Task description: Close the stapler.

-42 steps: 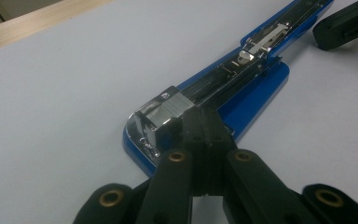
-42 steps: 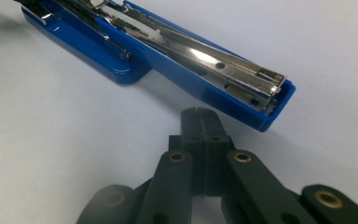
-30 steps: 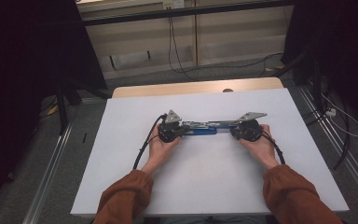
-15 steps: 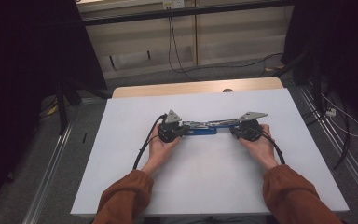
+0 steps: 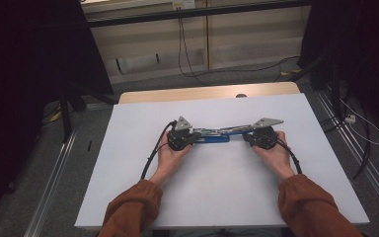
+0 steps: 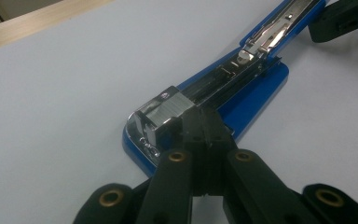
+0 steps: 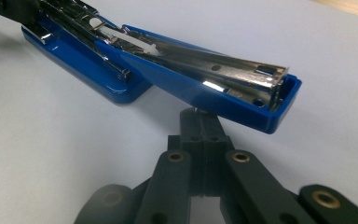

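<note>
Blue stapler [image 5: 216, 137] sits mid-frame on the white table [image 5: 128, 148], flipped open. Left gripper [image 6: 200, 122] pinches its base end, right gripper [image 7: 200, 116] pressed together under the raised lid. Loads of bare table all around.

Surface: white table top [image 5: 128, 163], bare wood strip along its far edge
Item: blue stapler [image 5: 216, 139], opened out long, lying mid-table
Left gripper [image 5: 190, 139]: at the stapler's left end, touching it (jaw gap too small to judge)
Right gripper [image 5: 249, 138]: at the stapler's right end
Hands: left hand [image 5: 170, 155], right hand [image 5: 275, 154]; orange-brown sleeves
Surroundings: floor cables, dark curtains either side
</note>
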Action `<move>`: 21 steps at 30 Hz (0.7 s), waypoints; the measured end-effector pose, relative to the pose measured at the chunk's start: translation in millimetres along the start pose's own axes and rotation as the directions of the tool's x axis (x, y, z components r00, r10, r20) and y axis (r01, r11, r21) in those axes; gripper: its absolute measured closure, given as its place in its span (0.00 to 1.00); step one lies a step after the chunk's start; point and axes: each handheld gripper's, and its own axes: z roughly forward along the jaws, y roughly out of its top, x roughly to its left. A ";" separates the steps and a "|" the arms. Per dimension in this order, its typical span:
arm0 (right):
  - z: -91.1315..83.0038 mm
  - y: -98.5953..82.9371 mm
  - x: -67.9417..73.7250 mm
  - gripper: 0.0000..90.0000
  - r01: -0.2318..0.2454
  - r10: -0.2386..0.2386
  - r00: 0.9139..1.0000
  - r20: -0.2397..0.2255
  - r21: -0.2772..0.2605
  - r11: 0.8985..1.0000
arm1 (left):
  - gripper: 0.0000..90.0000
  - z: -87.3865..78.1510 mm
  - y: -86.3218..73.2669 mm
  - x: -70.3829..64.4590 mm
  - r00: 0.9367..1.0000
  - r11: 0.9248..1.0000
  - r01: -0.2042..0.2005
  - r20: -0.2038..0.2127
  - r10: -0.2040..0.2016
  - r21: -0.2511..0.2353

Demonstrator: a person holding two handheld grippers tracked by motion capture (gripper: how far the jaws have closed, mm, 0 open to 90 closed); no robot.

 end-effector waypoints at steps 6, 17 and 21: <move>-0.9 0.8 0.2 1.00 -0.005 0.005 1.000 -0.004 -0.012 1.000 | 1.00 0.1 -0.3 0.0 1.000 1.000 0.007 0.004 -0.007 -0.002; -2.6 2.4 0.4 1.00 -0.006 0.006 1.000 -0.011 -0.041 0.999 | 1.00 0.0 -0.6 -1.6 1.000 1.000 0.009 0.010 -0.009 -0.003; -4.2 5.0 2.8 1.00 0.003 -0.005 1.000 -0.025 -0.086 0.996 | 1.00 0.0 -0.9 -1.6 1.000 1.000 0.012 0.011 -0.012 -0.005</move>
